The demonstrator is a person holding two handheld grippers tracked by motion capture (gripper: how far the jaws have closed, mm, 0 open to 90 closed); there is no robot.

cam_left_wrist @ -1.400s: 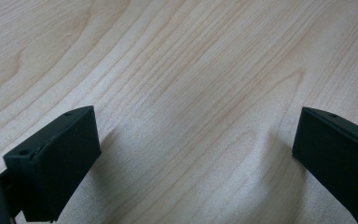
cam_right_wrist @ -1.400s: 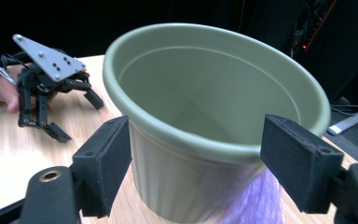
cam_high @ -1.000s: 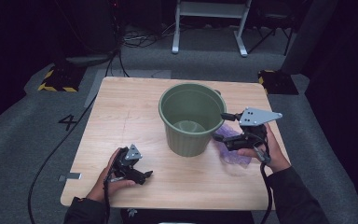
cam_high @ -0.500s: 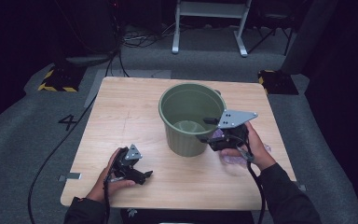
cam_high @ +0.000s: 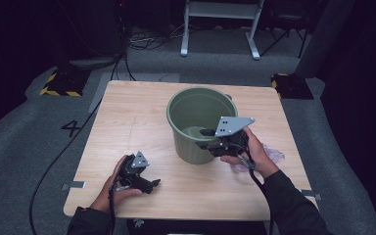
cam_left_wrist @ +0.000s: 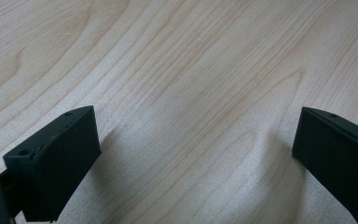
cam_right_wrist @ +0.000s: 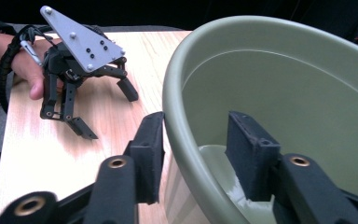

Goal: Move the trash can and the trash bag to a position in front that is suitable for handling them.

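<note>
Near the table's [cam_high: 127, 112] front left corner the left gripper [cam_high: 149, 184] rests on the wood, its fingers [cam_left_wrist: 51, 163] wide apart over bare grain with nothing between them. The green bucket [cam_high: 196, 105] stands upright near the middle of the table, a little toward the right edge. At its near right side the right gripper [cam_right_wrist: 193, 149] straddles the rim, one finger outside the wall and one inside; its fingers have just been closing, yet a gap shows at the inner one, so no grip yet. A crumpled clear bag [cam_high: 274, 156] lies by the right edge. The approach looks done; clamping and lifting the bucket remain.
</note>
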